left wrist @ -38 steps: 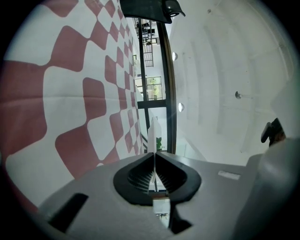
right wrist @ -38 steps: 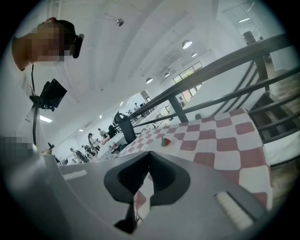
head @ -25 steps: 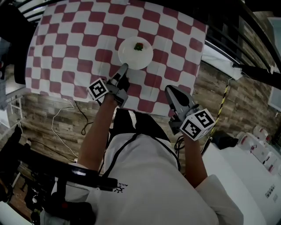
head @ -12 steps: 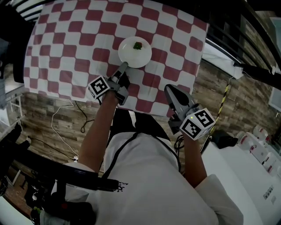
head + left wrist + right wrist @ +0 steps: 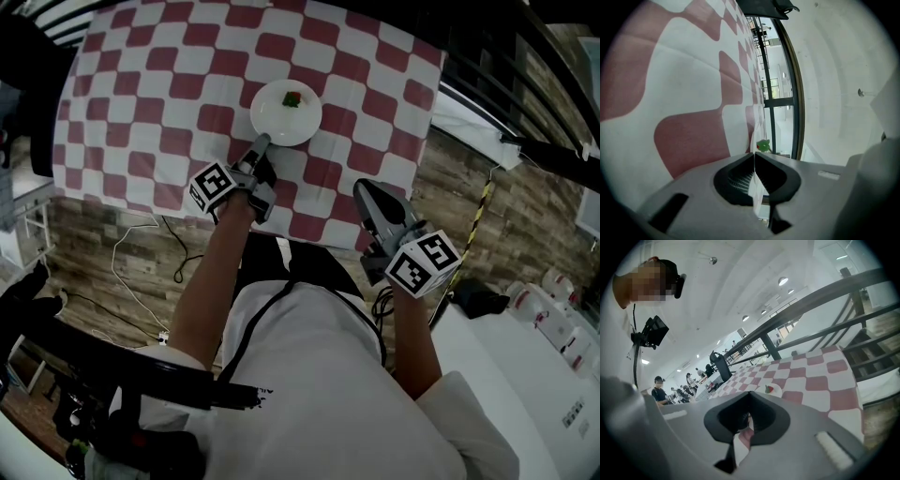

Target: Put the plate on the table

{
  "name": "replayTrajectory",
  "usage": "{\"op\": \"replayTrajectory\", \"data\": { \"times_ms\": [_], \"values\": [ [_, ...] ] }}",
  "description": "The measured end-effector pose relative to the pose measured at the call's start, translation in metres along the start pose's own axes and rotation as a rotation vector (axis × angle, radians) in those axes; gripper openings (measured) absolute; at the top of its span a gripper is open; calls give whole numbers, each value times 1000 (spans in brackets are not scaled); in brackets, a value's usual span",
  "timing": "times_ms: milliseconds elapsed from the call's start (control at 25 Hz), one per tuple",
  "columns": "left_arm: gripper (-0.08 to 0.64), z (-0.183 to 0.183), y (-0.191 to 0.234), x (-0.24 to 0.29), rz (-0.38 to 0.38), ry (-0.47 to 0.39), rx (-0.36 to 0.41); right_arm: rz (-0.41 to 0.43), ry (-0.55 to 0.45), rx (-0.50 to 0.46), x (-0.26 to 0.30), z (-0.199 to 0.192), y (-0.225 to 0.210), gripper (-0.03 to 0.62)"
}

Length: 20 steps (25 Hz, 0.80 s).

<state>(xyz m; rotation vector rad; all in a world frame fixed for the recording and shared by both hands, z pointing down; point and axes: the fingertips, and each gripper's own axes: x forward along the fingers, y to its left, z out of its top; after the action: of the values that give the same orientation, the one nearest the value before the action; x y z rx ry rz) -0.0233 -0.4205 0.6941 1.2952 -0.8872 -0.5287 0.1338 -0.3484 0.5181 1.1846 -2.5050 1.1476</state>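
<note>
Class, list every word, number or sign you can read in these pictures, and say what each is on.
No words or numbers read clearly.
Left marker cube: black squares, no letters.
Right marker cube: likewise.
Shirt print: too small to read.
White machine's labels: too small.

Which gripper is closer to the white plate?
Left. The left gripper is clamped on the near rim of the plate; the right gripper hangs apart, off to its right, nearer the person.

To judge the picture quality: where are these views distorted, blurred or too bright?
Head view: sharp on the plate, tablecloth checks bowed, corners dark. Left gripper view: near checks stretched and soft, bright window behind. Right gripper view: railing curved, black round border.
</note>
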Motion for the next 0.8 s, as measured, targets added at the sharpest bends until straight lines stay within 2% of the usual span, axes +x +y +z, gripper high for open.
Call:
{"op": "replayTrajectory", "data": {
  "times_ms": [320,800],
  "values": [
    [15,8,4,0,45,-31,-3,-4,-7,2,-1,2,0,8],
    [29,10,18,0,250,-53,0,-5,-39,-2,0,8,12,9]
  ]
}}
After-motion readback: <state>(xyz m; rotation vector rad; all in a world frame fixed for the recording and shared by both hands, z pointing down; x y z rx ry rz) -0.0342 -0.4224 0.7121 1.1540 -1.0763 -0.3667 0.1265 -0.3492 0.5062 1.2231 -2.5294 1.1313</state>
